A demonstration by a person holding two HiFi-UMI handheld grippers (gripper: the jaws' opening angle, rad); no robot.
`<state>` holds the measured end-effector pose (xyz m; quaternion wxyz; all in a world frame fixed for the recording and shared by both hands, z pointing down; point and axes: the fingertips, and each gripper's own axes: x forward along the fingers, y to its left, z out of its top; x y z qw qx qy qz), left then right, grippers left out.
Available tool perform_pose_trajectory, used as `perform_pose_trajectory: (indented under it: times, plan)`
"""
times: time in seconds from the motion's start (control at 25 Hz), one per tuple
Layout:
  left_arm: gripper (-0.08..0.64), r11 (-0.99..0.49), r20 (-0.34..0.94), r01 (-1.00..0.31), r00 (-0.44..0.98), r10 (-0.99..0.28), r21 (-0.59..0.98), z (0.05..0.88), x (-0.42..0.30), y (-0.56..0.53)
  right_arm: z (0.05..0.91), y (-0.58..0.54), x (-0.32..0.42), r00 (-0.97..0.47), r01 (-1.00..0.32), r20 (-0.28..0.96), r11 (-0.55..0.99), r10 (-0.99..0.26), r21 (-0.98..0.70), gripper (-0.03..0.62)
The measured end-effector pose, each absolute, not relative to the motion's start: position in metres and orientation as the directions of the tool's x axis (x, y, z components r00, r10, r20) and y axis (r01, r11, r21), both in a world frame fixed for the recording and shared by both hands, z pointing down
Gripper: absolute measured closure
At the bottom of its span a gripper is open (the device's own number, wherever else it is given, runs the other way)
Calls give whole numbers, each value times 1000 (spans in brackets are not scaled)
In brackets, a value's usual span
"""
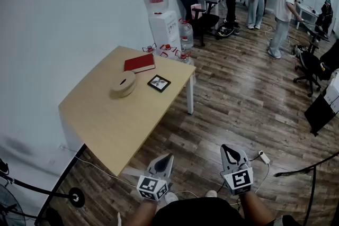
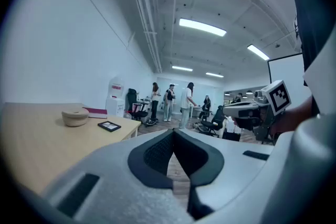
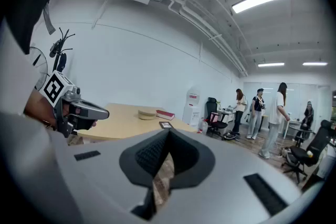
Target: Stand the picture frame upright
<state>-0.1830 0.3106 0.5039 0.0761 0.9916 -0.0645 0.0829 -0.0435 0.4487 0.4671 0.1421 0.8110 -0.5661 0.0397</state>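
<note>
So, picture frame (image 1: 159, 82) flat on table (image 1: 106, 119)

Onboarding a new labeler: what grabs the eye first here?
The light wooden table, bearing a black picture frame lying flat near a red book and a round tan box. The left gripper and right gripper hang shut and empty, short of the table.

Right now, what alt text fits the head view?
A picture frame lies flat on a wooden table, near a red book and a round tan box. The left gripper and right gripper, shut and empty, hover short of the table.
</note>
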Motion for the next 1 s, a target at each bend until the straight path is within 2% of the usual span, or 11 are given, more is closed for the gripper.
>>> perform_pose_trajectory:
  times: [0.2, 0.52, 0.76, 1.0]
  plan:
    - [565, -979, 138, -176, 977, -161, 99, 496, -171, 316, 470, 458, -33, 355, -929, 214, -317, -910, 192, 583]
    - [565, -976, 179, -210, 964, -196, 63, 500, -154, 335, 465, 470, -11, 342, -938, 184, -322, -921, 130, 583]
    - [565, -962, 176, -256, 956, -236, 99, 498, -139, 352, 487, 489, 10, 323, -945, 230, -324, -918, 36, 583]
    - [565, -973, 192, -212, 963, -191, 96, 497, -118, 347, 485, 470, 21, 272, -961, 237, -277, -933, 13, 583]
